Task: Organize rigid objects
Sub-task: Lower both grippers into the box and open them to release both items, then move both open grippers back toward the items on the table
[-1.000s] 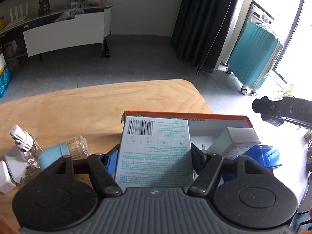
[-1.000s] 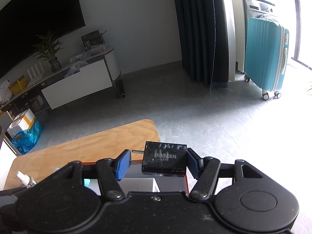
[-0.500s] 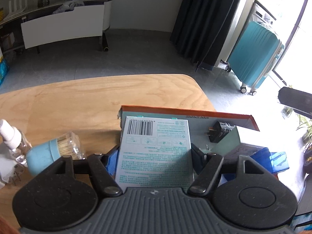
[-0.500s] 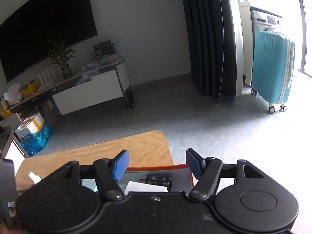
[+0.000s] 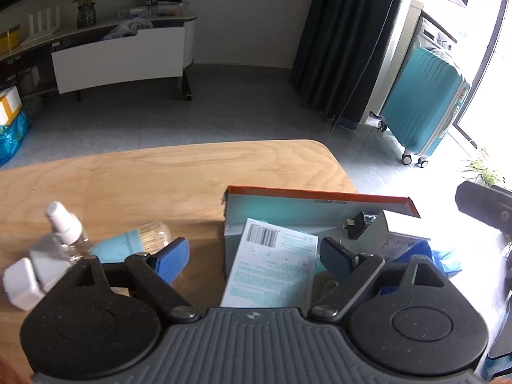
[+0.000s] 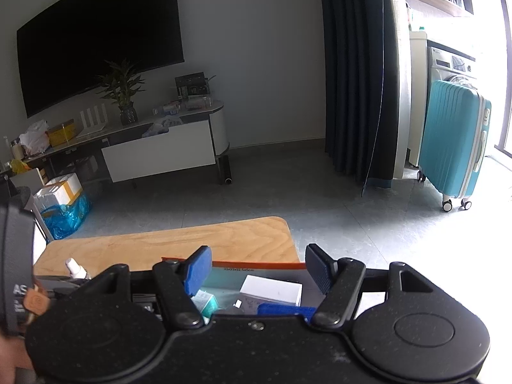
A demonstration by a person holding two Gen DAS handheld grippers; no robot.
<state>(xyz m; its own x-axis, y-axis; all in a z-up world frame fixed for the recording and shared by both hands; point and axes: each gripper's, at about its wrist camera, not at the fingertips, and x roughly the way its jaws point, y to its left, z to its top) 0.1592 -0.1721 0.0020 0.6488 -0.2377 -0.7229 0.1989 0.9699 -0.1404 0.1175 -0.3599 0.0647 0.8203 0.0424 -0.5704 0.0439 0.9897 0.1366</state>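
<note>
An orange-rimmed cardboard box point(image 5: 316, 194) stands on the wooden table point(image 5: 160, 176). In it lie a teal-and-white packet with a barcode point(image 5: 272, 268), a black plug adapter point(image 5: 356, 225), a white carton point(image 5: 400, 233) and a blue plastic item point(image 5: 428, 252). My left gripper point(image 5: 252, 257) is open just above the packet, holding nothing. My right gripper point(image 6: 257, 272) is open and empty above the box point(image 6: 256, 265); the white carton point(image 6: 272, 289) shows below it.
Left of the box lie a teal-capped toothpick jar point(image 5: 134, 240), a clear spray bottle point(image 5: 64, 224) and a white plug-in device point(image 5: 22, 283). The right gripper's body point(image 5: 483, 206) shows at the far right. A teal suitcase point(image 5: 422, 108) stands beyond the table.
My left gripper opened and let the barcode packet drop into the box. My right gripper released the black adapter into the box and rose, staying open.
</note>
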